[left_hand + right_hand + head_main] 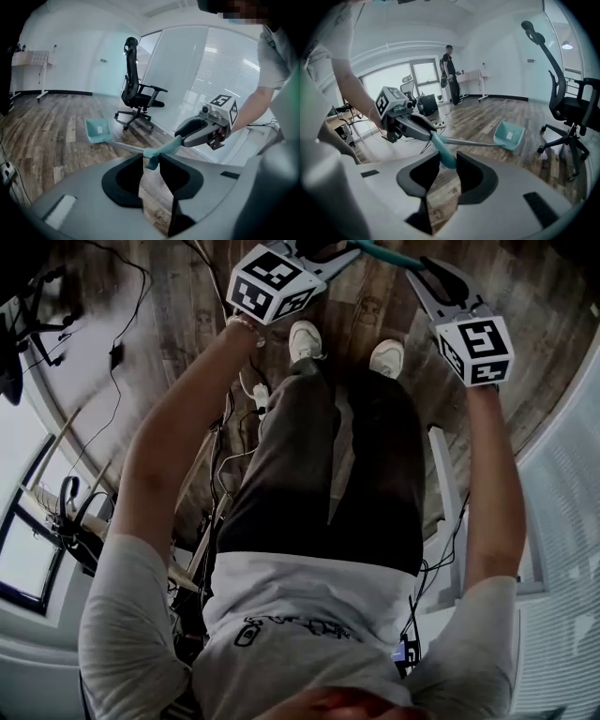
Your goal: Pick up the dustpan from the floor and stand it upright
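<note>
teal dustpan handle [166,147] sits clamped in our left gripper [150,159] and right gripper [447,161]; a slack pinch could let it swing free.

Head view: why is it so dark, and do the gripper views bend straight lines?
Head view: underexposed, only the window bright. Left gripper view: fisheye, dark corners. Right gripper view: same curving, the office chair bowed, yet the dustpan is sharp.
</note>
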Demonstrator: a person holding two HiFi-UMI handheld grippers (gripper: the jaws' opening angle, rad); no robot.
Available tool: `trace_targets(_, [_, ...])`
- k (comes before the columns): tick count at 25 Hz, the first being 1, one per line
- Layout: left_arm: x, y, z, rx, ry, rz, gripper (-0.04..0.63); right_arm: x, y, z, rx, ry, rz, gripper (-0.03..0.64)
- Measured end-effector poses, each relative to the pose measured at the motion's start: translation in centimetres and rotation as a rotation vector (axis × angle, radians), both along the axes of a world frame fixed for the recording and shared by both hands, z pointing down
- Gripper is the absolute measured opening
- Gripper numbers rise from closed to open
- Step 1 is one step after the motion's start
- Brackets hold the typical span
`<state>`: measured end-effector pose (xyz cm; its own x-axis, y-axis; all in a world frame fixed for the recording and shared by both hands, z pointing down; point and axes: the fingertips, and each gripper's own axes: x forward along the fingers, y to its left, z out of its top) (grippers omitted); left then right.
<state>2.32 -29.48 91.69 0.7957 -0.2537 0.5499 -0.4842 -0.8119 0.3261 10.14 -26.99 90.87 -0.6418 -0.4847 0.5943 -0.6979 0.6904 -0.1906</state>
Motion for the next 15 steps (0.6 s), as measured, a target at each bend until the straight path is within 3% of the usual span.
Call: trace_targets(15, [-0.8,2.7,-9.9,-0.063,0.034,-0.032,0.097,-0.7,2.6,-10.3,-0.03,-0.045,0.005,0.1])
